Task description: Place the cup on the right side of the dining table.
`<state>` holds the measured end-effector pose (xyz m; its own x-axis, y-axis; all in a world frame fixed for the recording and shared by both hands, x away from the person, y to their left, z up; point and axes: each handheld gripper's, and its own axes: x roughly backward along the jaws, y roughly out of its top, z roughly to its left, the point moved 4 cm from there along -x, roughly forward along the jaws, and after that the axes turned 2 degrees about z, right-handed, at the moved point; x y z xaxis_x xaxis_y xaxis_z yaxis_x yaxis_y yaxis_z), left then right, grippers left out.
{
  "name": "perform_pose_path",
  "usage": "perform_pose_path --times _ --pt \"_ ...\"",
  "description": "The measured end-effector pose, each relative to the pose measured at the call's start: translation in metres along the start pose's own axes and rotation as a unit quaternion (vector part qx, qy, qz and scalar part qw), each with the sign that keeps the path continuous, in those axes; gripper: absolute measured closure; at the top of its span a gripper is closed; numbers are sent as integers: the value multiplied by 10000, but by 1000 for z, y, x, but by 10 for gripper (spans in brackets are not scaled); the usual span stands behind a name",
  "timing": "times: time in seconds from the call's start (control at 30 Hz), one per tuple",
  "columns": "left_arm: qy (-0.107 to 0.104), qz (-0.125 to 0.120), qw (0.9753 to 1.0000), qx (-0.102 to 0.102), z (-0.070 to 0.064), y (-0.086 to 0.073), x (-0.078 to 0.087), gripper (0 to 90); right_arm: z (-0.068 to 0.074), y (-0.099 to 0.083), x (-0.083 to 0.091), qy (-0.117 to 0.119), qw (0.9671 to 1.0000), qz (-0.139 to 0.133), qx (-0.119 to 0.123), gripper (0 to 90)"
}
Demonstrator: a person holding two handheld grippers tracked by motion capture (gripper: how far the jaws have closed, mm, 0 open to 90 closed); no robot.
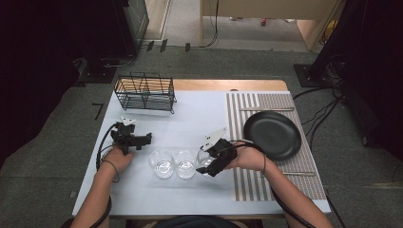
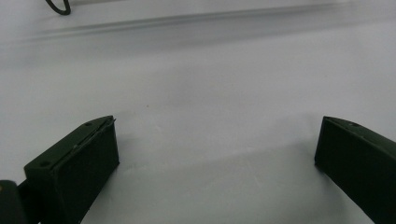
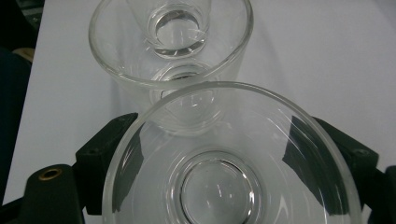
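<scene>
Three clear glasses stand in a row near the table's front: left glass [image 1: 161,164], middle glass [image 1: 185,164], right glass [image 1: 203,159]. My right gripper [image 1: 211,166] reaches down to the right glass. In the right gripper view its jaws hug both sides of that glass [image 3: 219,186], so my right gripper [image 3: 226,140] is shut on it. The middle glass [image 3: 170,60] stands just beyond. My left gripper [image 1: 146,140] rests left of the row, apart from the glasses. In the left gripper view my left gripper [image 2: 217,140] is open over bare table.
A black wire rack [image 1: 145,92] stands at the back left. A black plate [image 1: 272,134] lies on a striped placemat [image 1: 266,185] at the right, with a thin utensil [image 1: 266,109] behind it and another [image 1: 292,173] in front. The pale tabletop [image 1: 142,190] ends just below.
</scene>
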<state>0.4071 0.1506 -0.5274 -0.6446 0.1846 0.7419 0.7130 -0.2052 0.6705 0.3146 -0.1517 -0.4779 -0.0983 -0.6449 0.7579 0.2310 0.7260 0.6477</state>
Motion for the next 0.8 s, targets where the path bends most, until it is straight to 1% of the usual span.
perform_pose_path --times 0.1,0.27,0.8 --pt "1 -1 10000 -1 0 0 0 0 2 1 0 73 10000 -11 16 179" --pt "1 -1 10000 -2 0 0 0 0 2 1 1 68 10000 -13 27 179" --pt "0 -1 10000 -1 0 0 0 0 -3 0 6 -53 10000 -49 36 179"
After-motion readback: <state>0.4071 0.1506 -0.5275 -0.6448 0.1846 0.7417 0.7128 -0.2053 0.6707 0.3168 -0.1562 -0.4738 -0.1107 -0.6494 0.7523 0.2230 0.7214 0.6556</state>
